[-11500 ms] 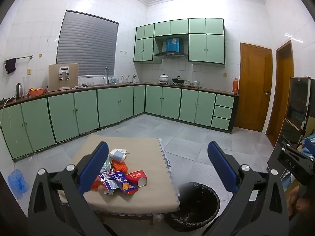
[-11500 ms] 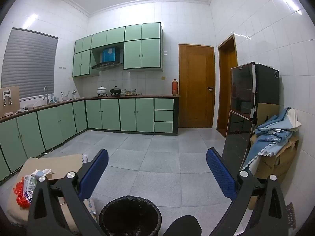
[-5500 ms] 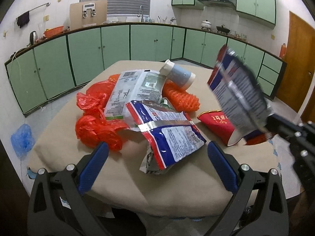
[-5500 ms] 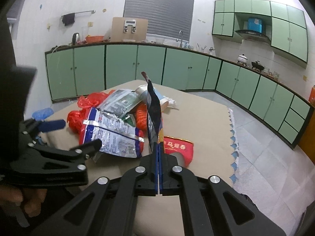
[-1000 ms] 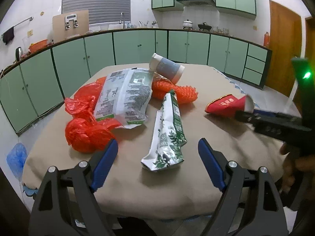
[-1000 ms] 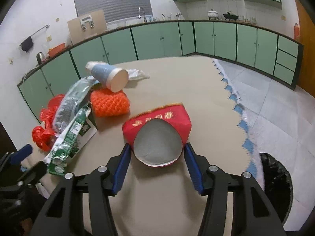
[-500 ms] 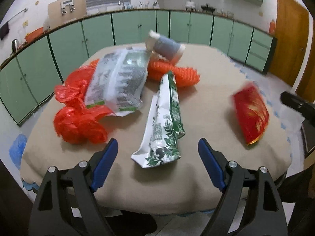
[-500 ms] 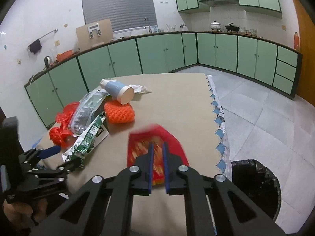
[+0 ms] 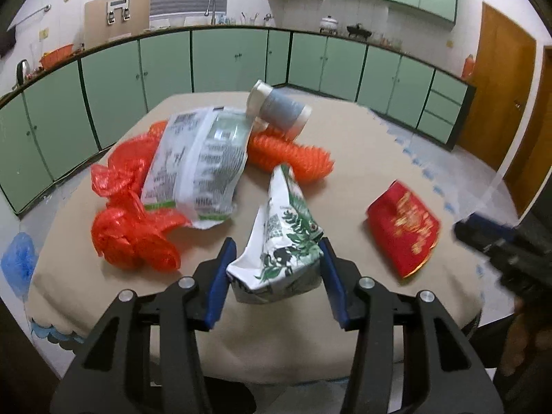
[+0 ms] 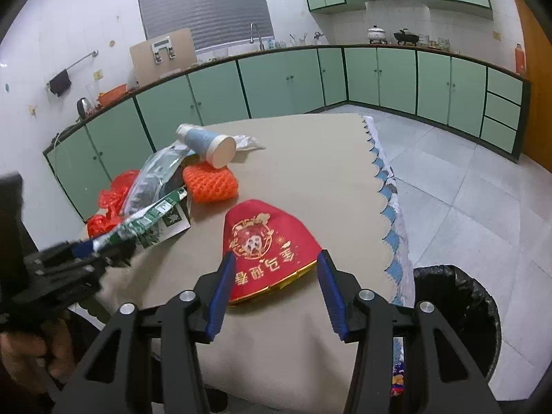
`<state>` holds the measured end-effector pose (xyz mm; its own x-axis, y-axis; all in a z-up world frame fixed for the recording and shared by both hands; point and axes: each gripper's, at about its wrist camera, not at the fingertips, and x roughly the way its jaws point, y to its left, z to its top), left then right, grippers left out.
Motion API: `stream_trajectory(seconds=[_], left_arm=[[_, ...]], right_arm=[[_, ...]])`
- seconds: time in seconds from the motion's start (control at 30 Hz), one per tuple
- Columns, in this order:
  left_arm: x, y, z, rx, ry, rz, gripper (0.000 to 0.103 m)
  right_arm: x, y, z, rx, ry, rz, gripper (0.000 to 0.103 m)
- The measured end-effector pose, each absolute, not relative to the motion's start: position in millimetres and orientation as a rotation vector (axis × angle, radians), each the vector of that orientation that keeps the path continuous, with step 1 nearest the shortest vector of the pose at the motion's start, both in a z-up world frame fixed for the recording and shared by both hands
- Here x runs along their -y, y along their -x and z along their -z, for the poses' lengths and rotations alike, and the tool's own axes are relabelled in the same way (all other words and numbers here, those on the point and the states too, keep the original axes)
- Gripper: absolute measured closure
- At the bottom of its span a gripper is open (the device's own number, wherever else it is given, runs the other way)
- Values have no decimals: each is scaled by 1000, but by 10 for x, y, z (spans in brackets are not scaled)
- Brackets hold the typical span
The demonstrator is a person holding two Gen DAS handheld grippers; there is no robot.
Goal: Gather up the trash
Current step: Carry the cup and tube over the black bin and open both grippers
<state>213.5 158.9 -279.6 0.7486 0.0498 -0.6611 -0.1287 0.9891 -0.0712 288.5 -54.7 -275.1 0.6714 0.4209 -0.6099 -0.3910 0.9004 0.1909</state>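
Your left gripper [image 9: 276, 272] brackets the near end of the green-and-white wrapper [image 9: 284, 234]: the blue pads sit on either side of the crumpled foil, about as wide apart as the packet itself. From this angle you cannot tell for sure whether they have actually pinched it or only touch it. The wrapper's far end points toward the orange mesh sleeve [image 9: 289, 155], which lies under the tipped blue-grey cup [image 9: 279, 108]. To its left lie the large printed bag [image 9: 200, 165] and the crumpled red plastic bag [image 9: 132, 220], all on the beige tablecloth [image 9: 362, 145].

Your right gripper [image 10: 274, 288] has its fingers spread, and the gold-trimmed rim of the flattened red paper cup [image 10: 269, 241] lies between the pads with a gap on each side. The cup rests flat on the cloth, its narrow end pointing away from you. Just beyond the table's scalloped edge, low to the right of that gripper, stands the black-lined trash bin [image 10: 459, 307] on the tiled floor.
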Motion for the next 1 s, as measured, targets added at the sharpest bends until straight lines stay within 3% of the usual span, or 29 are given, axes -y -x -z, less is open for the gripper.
stream_trajectory(seconds=[0.03, 0.07, 0.23, 0.3, 0.33, 0.63, 0.67, 0.7, 1.0], left_arm=[[-1584, -2116, 2771, -717, 114, -97, 56], [-1581, -2089, 2745, -714, 114, -95, 56], [-1587, -1996, 2696, -706, 125, -80, 57], [-1608, -1973, 2667, -701, 134, -77, 57], [-1608, -1959, 2641, -695, 134, -76, 57], [-1635, -1990, 2545, -686, 116, -63, 57], [-1641, -2002, 2553, -690, 118, -64, 57], [-1644, -2005, 2559, -692, 119, -64, 57], [-1547, -2029, 2495, -681, 106, -45, 57]], right_arm=[[529, -2883, 2757, -700, -39, -453, 41], [500, -2885, 2766, -705, -25, -439, 28], [438, -2961, 2769, -726, 0, -436, 21], [384, -3030, 2761, -726, 48, -428, 8], [337, -3078, 2768, -722, 79, -434, 7], [-87, -3490, 2942, -800, 327, -512, 6], [-110, -3532, 2991, -835, 332, -525, 8], [-123, -3554, 3033, -865, 333, -533, 19], [167, -3414, 2849, -855, 216, -550, 26]])
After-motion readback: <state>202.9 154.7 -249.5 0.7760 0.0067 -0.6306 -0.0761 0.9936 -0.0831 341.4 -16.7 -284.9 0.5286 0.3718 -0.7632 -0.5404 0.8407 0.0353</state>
